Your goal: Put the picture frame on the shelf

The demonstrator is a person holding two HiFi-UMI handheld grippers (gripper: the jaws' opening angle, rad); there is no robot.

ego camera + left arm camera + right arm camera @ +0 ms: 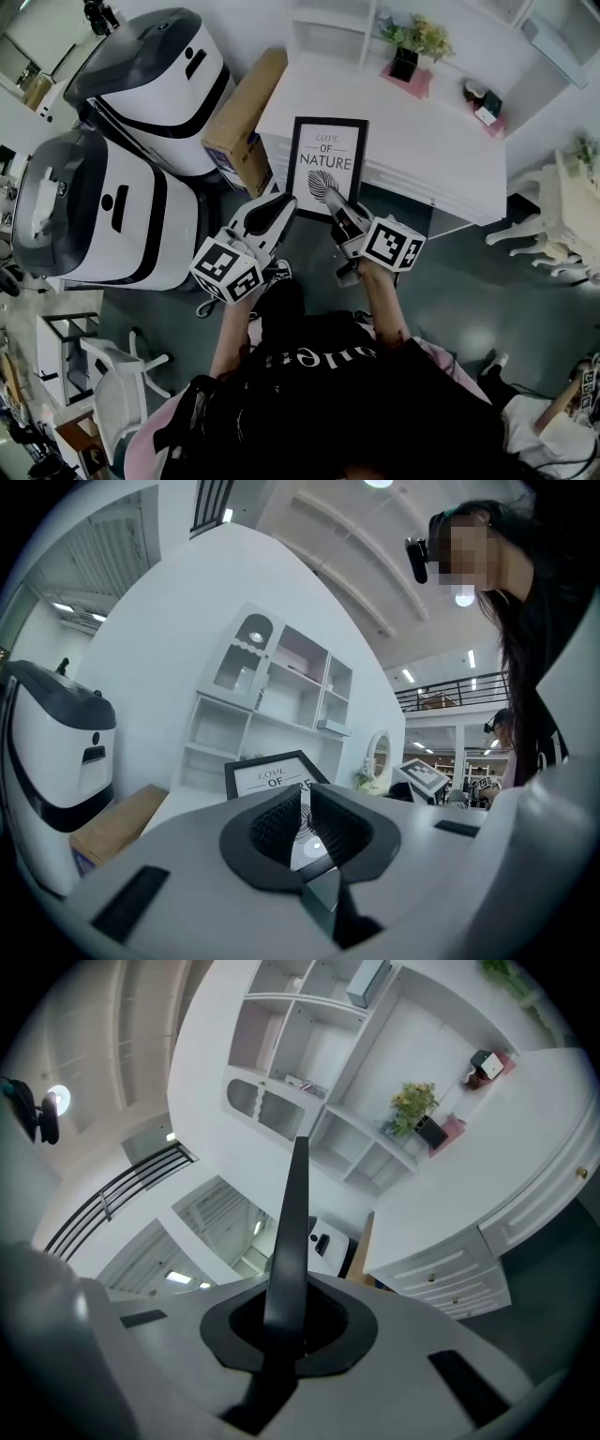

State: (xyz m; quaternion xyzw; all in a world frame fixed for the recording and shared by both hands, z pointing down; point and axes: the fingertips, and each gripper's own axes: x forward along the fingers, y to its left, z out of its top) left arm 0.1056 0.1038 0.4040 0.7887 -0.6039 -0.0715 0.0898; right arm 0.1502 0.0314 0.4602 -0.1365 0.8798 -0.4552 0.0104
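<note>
Two big white-and-grey machines (pixel 112 202) flank a white cabinet (pixel 422 141), whose open shelf unit (pixel 323 33) rises along the wall behind it. A cardboard box (pixel 246 117) leans between machines and cabinet.

The picture frame (pixel 326 169), a black-edged print reading "Love of Nature", is held upright in front of the cabinet's near edge and is not yet on the shelf. The left gripper (pixel 281 208) is clamped on its lower left part, pads pressed on the frame. The right gripper (pixel 339 214) pinches the lower right edge, the frame running edge-on between its jaws. A potted plant (pixel 412 42) stands on a pink mat further back on the cabinet top.

With both grips low on the frame, the risk appears to be tipping or slipping. If the two hands travel unevenly, the frame could twist in the pads. A high top edge could also catch a shelf board.
</note>
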